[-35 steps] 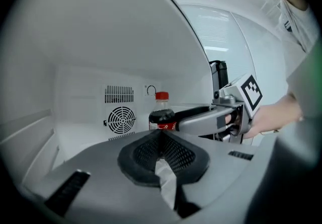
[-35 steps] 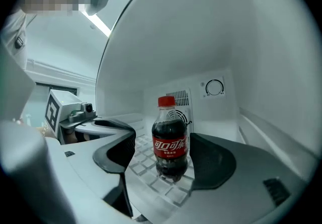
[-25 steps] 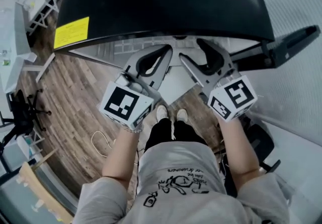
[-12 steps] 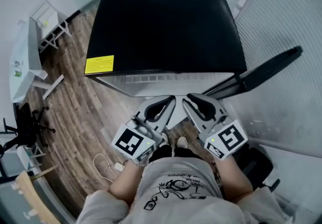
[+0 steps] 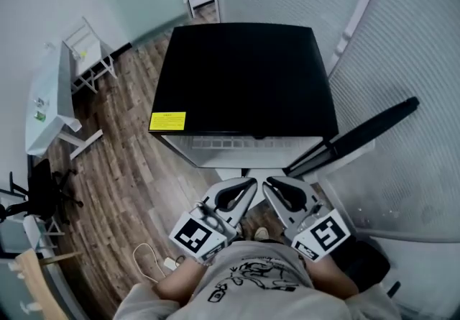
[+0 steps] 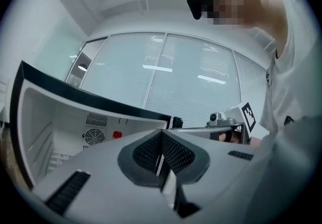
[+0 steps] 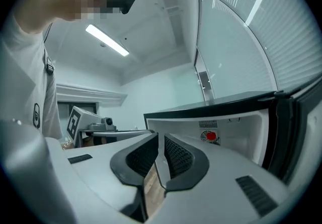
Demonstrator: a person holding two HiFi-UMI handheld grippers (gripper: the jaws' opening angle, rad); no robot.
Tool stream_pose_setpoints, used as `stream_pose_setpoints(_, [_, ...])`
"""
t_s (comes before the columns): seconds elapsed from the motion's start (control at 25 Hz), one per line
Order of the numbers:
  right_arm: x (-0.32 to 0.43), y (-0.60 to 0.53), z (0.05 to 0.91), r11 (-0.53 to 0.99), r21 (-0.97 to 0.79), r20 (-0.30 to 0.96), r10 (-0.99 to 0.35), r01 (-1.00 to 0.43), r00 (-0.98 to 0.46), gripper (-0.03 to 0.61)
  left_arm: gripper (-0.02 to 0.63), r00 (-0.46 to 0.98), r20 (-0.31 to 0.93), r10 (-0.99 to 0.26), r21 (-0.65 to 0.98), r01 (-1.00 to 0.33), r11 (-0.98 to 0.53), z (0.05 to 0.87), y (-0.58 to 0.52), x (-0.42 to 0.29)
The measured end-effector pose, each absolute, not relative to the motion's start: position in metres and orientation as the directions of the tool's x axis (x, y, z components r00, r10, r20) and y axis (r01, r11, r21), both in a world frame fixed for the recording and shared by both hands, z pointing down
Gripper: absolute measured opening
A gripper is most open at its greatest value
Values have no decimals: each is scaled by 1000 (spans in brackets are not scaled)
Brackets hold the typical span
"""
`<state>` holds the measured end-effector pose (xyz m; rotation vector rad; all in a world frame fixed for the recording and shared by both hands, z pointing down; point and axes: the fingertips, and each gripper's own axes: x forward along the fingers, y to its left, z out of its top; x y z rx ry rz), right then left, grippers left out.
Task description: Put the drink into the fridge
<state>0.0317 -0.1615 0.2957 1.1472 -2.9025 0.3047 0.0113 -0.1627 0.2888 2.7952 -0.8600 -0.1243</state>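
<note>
No drink in view to judge; before the open fridge (image 5: 244, 74), left tool (image 6: 161, 138) closed empty, right tool (image 7: 159, 141) just closing on nothing.

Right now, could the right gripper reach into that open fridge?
Probably yes: the fridge has its door swung aside and nothing blocks the right gripper. Its jaws have just been closing on nothing.
</note>
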Motion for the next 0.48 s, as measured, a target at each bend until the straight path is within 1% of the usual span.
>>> stream_pose_setpoints(0.12, [27,-151,280,736,-158,72,-656,-658,-752,57,2,823,-58,-565,246,-536,-807,270,-153,10])
stream_pose_setpoints(0.4, [25,-133,263,747,-112,43,-655,-655,-754,54,2,819,-80,-569,225,-541,-810,266,-126,11])
stream_pose_setpoints(0.48, [25,-130,262,755,-101,47,-647,-648,-761,54,2,815,-78,-575,189,-554,-811,266,-121,10])
